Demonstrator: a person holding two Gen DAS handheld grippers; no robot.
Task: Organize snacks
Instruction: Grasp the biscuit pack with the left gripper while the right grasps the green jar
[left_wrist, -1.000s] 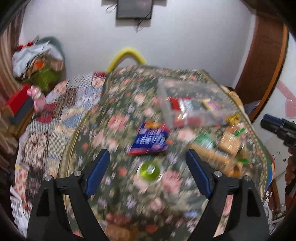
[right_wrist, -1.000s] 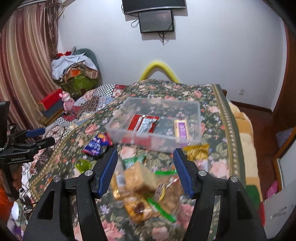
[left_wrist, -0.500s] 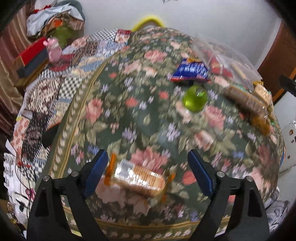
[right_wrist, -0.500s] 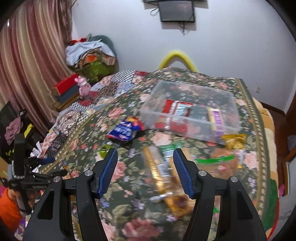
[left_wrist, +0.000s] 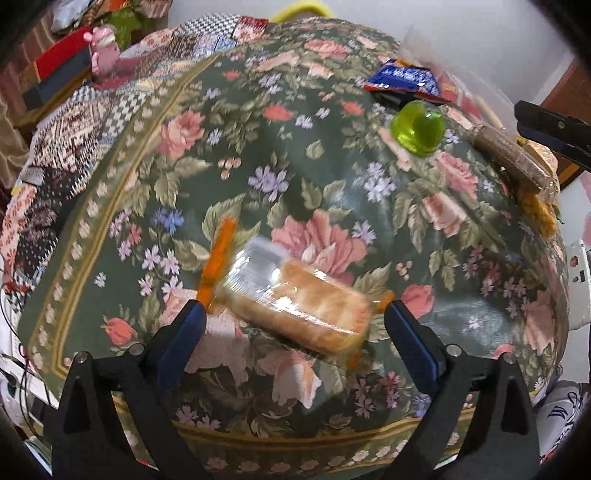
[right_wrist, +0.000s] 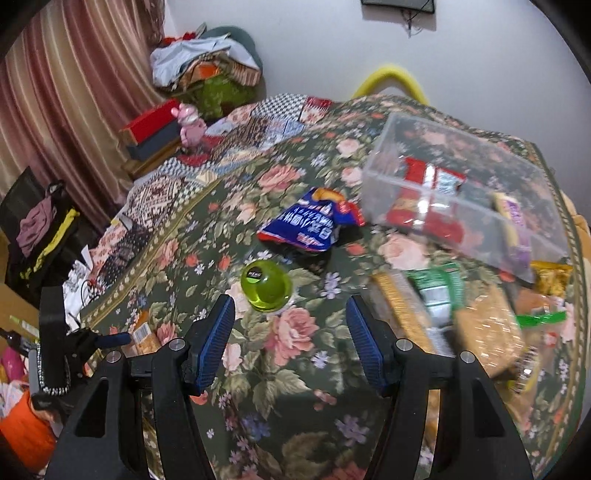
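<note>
A clear-wrapped cracker pack with orange ends lies on the floral bedspread between the jaws of my open left gripper; it also shows in the right wrist view. My right gripper is open and empty, just short of a green jelly cup. The jelly cup also shows in the left wrist view. A blue snack bag lies beyond it. A clear plastic bin holds red and purple packets.
A pile of cracker and cookie packs lies right of my right gripper. A brown biscuit roll lies at the bed's right edge. The bed's front edge is close below my left gripper. Boxes and a pink toy sit at the far left.
My left gripper has swung down and closer to the cracker pack at the bed's near edge. My right gripper has moved left and down toward the jelly cup.
</note>
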